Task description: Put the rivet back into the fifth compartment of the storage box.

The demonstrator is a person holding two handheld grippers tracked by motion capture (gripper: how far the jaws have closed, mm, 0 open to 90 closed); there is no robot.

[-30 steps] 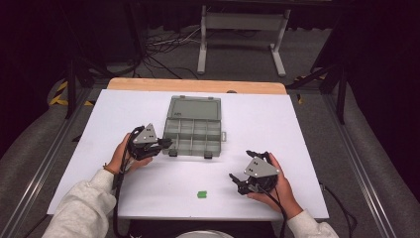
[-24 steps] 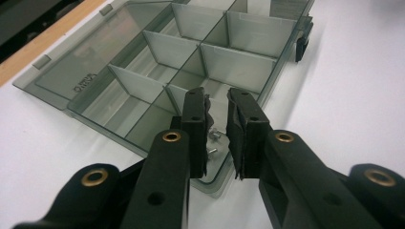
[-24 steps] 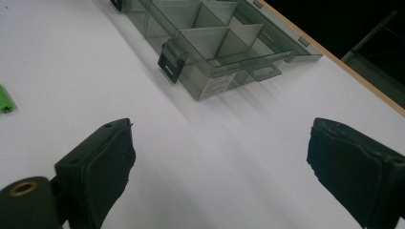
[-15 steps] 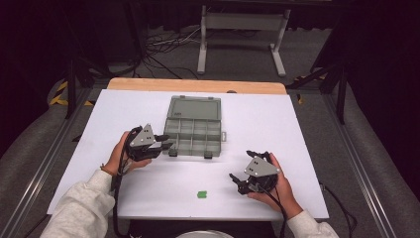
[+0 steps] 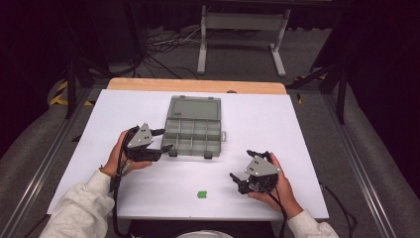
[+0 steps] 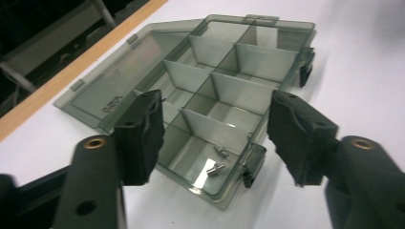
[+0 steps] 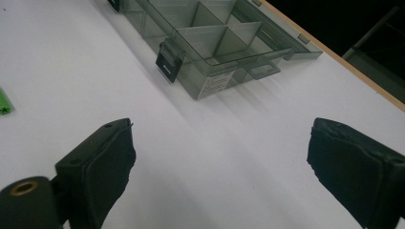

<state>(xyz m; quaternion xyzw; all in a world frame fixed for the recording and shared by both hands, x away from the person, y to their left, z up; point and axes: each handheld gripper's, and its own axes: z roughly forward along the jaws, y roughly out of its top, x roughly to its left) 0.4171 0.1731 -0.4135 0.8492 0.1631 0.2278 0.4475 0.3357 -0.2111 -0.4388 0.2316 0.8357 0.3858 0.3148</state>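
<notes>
A grey see-through compartment box (image 5: 193, 133) lies open on the white table (image 5: 297, 129), its lid folded back. My left gripper (image 5: 162, 140) hovers at the box's near left corner. Its jaws have just been opening and stand apart, holding nothing (image 6: 215, 138). Below them, two small metal screws (image 6: 213, 161) lie in the nearest compartment of the box (image 6: 224, 90). My right gripper (image 5: 241, 164) rests near the front right of the table, open and holding nothing (image 7: 219, 162). From there the box (image 7: 210, 38) lies farther off.
A small green piece (image 5: 201, 194) lies on the table near the front edge, between the two hands, and shows as the green piece (image 7: 4, 102) at the far left of the right gripper view. A wooden strip (image 5: 198, 85) borders the table's far edge. Black latches (image 7: 168, 59) stick out from the box front.
The left gripper's jaws have spread apart at the box's corner. Both hands have stayed roughly where they were.
</notes>
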